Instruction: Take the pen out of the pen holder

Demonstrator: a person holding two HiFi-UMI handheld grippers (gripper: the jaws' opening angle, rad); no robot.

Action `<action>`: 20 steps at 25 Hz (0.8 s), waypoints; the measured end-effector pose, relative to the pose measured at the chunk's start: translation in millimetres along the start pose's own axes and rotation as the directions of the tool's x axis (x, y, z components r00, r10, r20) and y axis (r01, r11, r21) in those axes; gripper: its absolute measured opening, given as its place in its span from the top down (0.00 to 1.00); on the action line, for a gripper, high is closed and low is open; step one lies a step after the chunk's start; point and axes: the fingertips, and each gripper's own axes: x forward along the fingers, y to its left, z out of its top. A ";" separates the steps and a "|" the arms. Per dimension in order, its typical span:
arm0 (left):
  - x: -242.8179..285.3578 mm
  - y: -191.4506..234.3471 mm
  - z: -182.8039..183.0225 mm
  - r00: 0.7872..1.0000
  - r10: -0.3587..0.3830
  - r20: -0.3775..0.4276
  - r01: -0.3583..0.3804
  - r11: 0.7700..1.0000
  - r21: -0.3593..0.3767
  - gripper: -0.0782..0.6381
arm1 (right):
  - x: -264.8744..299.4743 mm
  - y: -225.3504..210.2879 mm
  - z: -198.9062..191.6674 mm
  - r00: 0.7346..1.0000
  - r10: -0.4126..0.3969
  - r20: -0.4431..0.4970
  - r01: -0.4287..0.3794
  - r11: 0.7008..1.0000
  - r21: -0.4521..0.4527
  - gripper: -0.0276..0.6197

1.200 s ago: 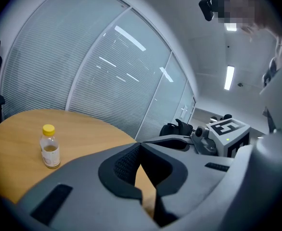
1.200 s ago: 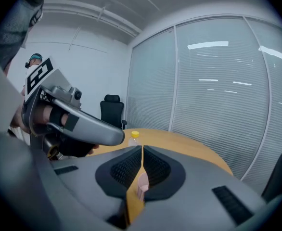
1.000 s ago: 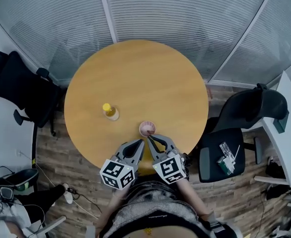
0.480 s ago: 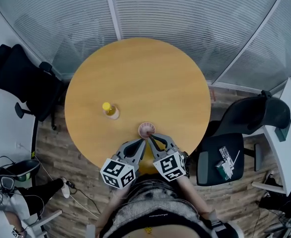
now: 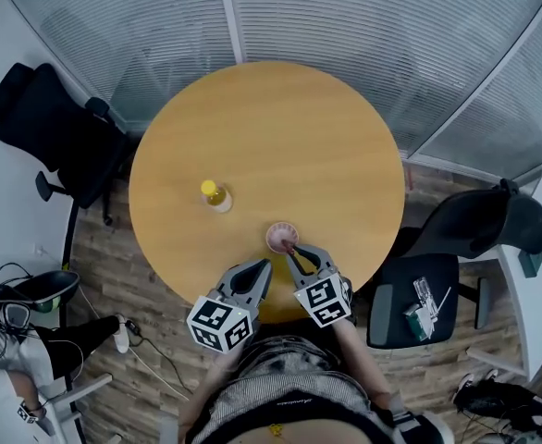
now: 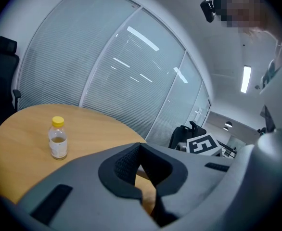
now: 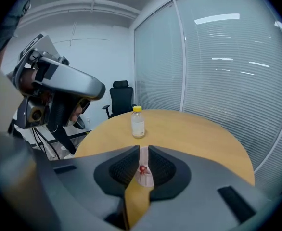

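**Right jaws lined up on pen holder; pen not yet gripped**

Left gripper [image 6: 140,148]: held back at the near table edge, jaws closed tip to tip, nothing between them.

Right gripper [image 7: 144,150]: jaws parted by a narrow slot only, nothing gripped. The pen holder [image 7: 145,177] is seen through the slot, just beyond the tips.

The pen holder is a small pink cup standing upright near the near rim of the table [image 5: 271,137]. The pen [image 7: 142,169] is inside it, only a red top showing.

A bottle [image 5: 215,195] with a yellow cap stands well to the left, further in. Office chairs and blinds lie beyond.

Risks, as judged:
- The slot is narrow, so the light cup could be pushed or tipped by a jaw tip on approach.
- The cup could be lifted with the pen, as it is not steadied by the left gripper.
- The rim could be clamped instead of the pen.
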 end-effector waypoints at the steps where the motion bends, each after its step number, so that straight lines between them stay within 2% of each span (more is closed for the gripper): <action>1: -2.2 1.4 -0.6 1.000 0.005 -0.001 -0.005 1.000 -0.003 0.89 | 2.1 0.0 -2.6 1.000 0.003 -0.009 -0.003 1.000 0.002 0.88; 4: -8.8 5.4 -1.6 1.000 0.017 -0.005 -0.017 1.000 -0.008 0.89 | 8.9 0.4 -11.3 0.999 0.006 -0.045 -0.006 1.000 0.011 0.82; 10: -15.8 8.1 -8.3 1.000 0.016 -0.017 -0.017 1.000 -0.014 0.89 | 23.2 0.0 -36.2 0.993 -0.011 -0.119 0.012 1.000 0.011 0.82; 20: -28.9 8.1 -13.1 1.000 0.010 -0.016 -0.011 1.000 -0.025 0.89 | 29.2 -0.1 -48.2 0.992 -0.052 -0.117 0.054 0.998 0.017 0.82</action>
